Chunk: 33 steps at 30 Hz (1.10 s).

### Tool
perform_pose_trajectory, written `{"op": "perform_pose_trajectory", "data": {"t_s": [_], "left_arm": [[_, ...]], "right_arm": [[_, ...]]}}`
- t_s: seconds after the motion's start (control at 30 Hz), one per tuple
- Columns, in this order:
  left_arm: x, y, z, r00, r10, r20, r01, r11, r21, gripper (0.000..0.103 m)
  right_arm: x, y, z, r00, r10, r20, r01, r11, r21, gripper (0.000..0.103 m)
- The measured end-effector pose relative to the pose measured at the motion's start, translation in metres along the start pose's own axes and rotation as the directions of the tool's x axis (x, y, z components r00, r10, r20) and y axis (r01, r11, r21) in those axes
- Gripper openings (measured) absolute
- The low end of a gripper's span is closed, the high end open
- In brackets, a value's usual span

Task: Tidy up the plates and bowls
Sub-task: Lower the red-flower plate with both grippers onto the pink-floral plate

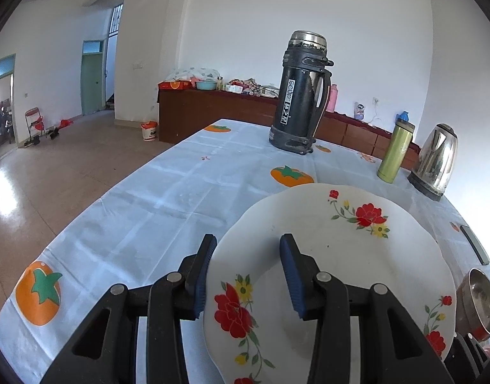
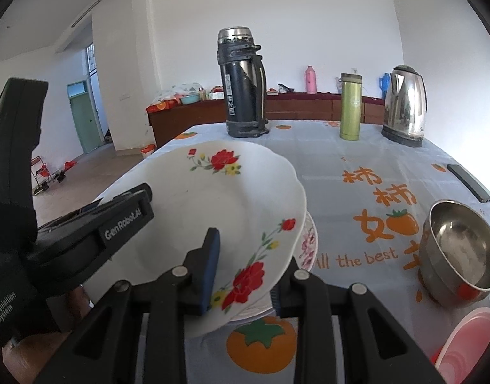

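A white plate [image 2: 213, 211] painted with red and yellow flowers hangs tilted above a table, held at opposite edges by two hand-held grippers. The left gripper [image 1: 246, 275] straddles the plate's near rim, one blue pad under the edge and the other over the plate's face; whether those pads actually press on the china cannot be told from here. The right gripper [image 2: 245, 275] closes on the plate's lower right rim, its left pad lying on the upper face beside a red bloom, its right finger tucked beneath the edge. Directly under the lifted plate, a second plate [image 2: 309, 243] with a pink flower pattern lies flat on the tablecloth [image 2: 357, 160], only its right edge showing. To the right, well apart from the plates, a steel bowl [image 2: 462, 249] stands tipped slightly, and a pink bowl [image 2: 469, 342] sits at the near right corner of the right wrist view. The cloth is pale blue, printed with orange persimmons and the words "All the best". Along the table's far side stand a tall black flask [image 2: 245, 86], a green flask [image 2: 350, 105] and a steel kettle [image 2: 405, 105]. A dark flat remote-like object [image 2: 469, 182] lies near the right edge. Beyond, a brown sideboard [image 1: 213, 112] runs along the white wall.
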<state>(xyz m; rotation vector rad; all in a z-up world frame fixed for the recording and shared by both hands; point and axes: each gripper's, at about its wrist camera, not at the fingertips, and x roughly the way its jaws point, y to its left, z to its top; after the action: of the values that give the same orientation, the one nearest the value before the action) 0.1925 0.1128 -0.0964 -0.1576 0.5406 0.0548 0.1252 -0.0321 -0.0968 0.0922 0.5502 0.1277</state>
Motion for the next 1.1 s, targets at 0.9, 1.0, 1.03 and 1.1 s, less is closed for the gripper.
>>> {"op": "perform_pose_trajectory", "data": {"t_s": [0.9,1.0,1.03,1.1], "left_arm": [[0.006,-0.008,-0.005,1.0,0.003,-0.013,-0.002,1.0,0.021,0.044],[0.008,-0.008,-0.005,1.0,0.005,-0.017,-0.005,1.0,0.023,0.044],[0.008,-0.008,-0.005,1.0,0.005,-0.02,-0.005,1.0,0.024,0.044],[0.01,-0.009,-0.006,1.0,0.007,-0.028,-0.006,1.0,0.029,0.044]], "right_arm": [[0.01,-0.011,0.002,0.999,-0.005,-0.05,0.007,0.999,0.049,0.028],[0.012,-0.011,0.003,0.998,-0.008,-0.055,0.011,0.999,0.049,0.028],[0.012,-0.011,0.003,0.998,-0.008,-0.057,0.011,0.999,0.049,0.028],[0.013,-0.011,0.003,0.998,-0.008,-0.064,0.012,0.999,0.05,0.028]]}}
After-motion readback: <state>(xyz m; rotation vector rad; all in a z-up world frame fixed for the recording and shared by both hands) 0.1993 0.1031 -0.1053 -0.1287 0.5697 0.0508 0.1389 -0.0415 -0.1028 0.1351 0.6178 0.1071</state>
